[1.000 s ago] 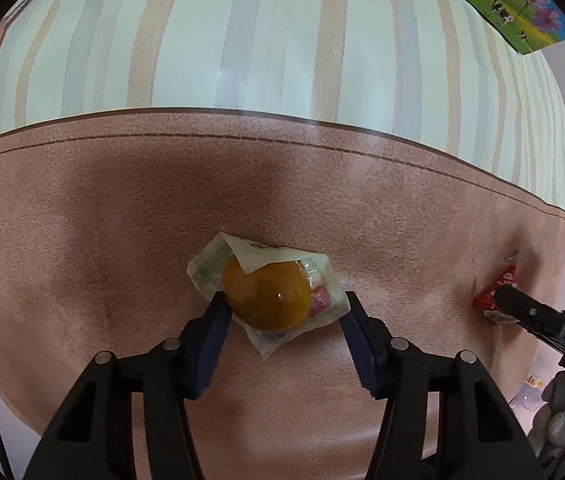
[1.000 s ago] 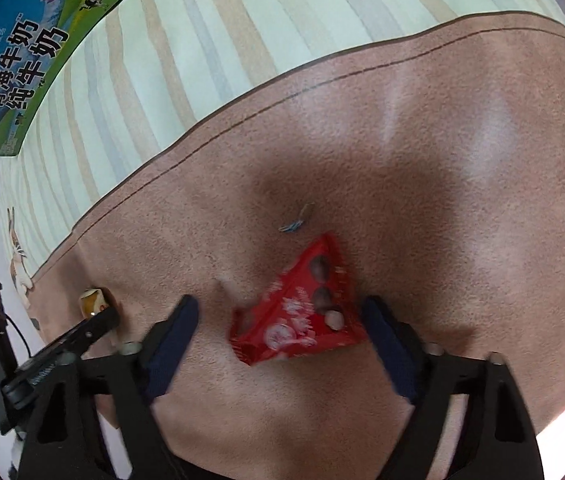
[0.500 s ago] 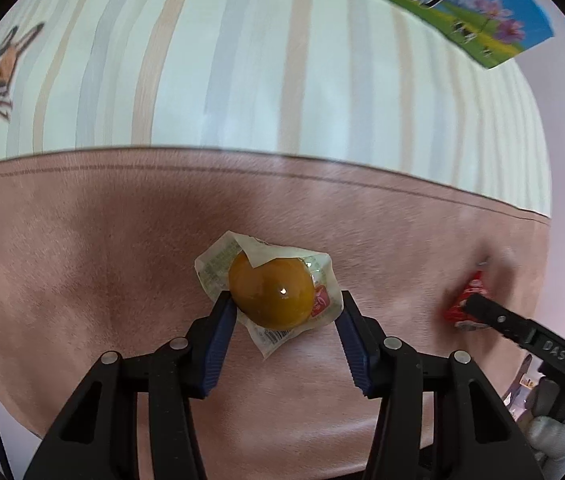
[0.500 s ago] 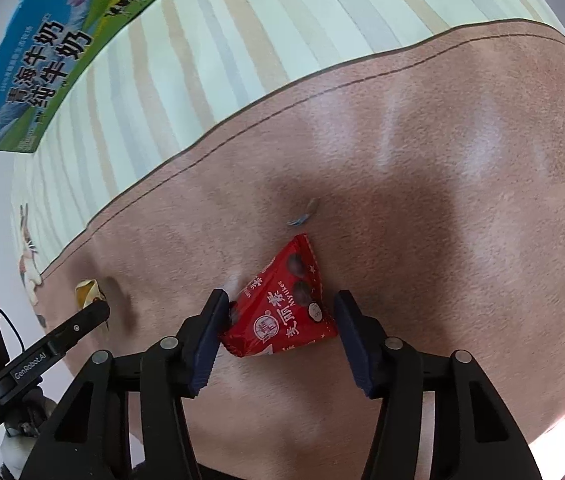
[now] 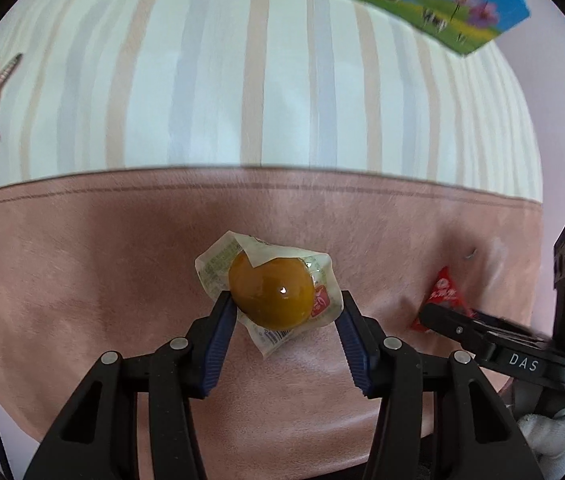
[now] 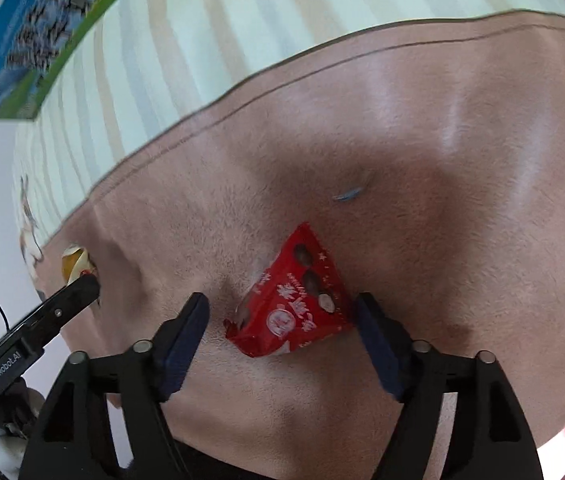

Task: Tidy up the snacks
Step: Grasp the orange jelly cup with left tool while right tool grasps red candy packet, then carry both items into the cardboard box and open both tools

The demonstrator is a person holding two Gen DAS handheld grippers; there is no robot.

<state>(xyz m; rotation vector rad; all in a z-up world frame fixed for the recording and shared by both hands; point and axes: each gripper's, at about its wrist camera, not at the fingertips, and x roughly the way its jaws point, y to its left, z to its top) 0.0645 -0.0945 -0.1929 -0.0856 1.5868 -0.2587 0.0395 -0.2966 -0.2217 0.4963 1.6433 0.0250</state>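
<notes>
Right tool (image 6: 282,320) reopening around red packet (image 6: 294,304), left tool (image 5: 284,316) gripping egg pouch (image 5: 268,292), mat (image 5: 82,260) open around.

Right claw (image 6: 282,320) opening, red snack packet (image 6: 296,304) between jaws, pink cushion (image 6: 442,160)

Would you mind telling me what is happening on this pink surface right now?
A person is sorting snacks with tongs in each hand. The left tongs grip an orange snack in a clear wrapper. The right tongs are opening around a red triangular packet lying on the pink surface.
</notes>
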